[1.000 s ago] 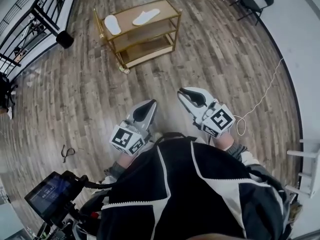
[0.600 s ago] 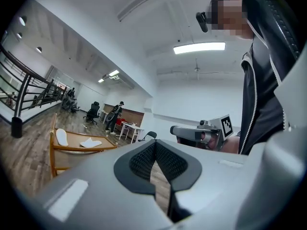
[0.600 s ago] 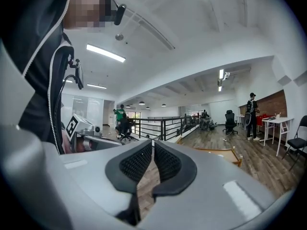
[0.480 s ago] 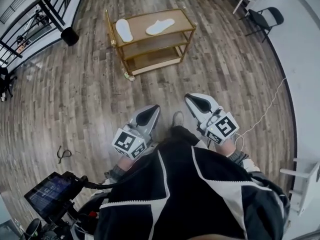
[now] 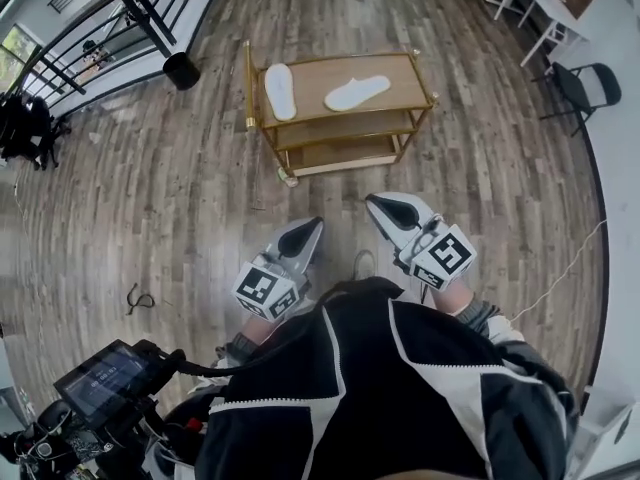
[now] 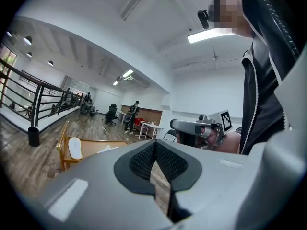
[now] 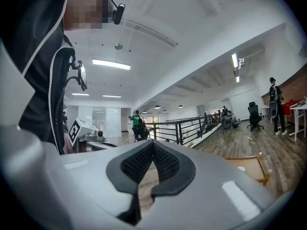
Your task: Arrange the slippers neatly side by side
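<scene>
On our gold-framed wooden cart [image 5: 405, 68], an oval white slipper [image 5: 279, 91] and a long white slipper [image 5: 357, 92] lie splayed apart. Well short of it, our left gripper [image 5: 313, 224] is clenched empty and our right gripper [image 5: 373, 202] has just closed on nothing.

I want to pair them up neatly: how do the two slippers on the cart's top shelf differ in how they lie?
Place: the left slipper sits near the left end of the top shelf, the right slipper nearer the middle. Pose: the left slipper runs across the shelf, the right slipper lies slanted, more along it. Both are white, lying flat and apart.
</scene>
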A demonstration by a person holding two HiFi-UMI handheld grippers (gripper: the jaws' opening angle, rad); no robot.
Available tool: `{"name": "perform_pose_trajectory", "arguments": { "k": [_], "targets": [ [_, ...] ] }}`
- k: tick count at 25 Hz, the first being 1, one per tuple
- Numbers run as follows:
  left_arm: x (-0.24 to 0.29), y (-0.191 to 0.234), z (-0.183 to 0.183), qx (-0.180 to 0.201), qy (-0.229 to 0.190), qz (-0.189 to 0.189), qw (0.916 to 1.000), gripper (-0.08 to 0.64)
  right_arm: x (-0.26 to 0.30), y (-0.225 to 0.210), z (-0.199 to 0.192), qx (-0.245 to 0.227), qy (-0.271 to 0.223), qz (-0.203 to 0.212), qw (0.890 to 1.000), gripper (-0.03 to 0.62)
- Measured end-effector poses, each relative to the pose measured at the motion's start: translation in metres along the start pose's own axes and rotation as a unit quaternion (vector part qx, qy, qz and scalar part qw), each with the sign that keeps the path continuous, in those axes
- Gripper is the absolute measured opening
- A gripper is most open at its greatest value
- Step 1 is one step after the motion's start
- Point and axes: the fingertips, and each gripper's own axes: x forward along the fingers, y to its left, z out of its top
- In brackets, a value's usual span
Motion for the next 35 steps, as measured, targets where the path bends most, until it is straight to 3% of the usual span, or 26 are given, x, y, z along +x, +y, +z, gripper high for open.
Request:
{"name": "perform_pose_trajectory", "arguments": {
  "k": [7, 18, 27, 35],
  "targets": [
    [0.073, 0.027, 0.007, 0.014, 0.01, 0.041, 0.999, 0.018, 0.0, -0.074, -0.004, 0.006, 0.003, 0.039, 0.999, 0.003],
    [0.116, 0.081, 0.019, 0.008, -0.001, 0.09, 0.9959, 0.018, 0.031, -0.147, -0.008, 0.009, 0.017, 0.057, 0.998, 0.003],
    [0.168, 0.137, 0.03, 0.009, -0.002, 0.05, 0.9987, 0.018, 0.067, -0.199, -0.002, -0.003, 0.023, 0.022, 0.999, 0.003],
    [0.202, 0.236, 0.058, 0.01, 0.013, 0.009, 0.9998, 0.018, 0.154, -0.246, 0.013, 0.003, 0.012, -0.016, 1.0, 0.003]
  ]
}}
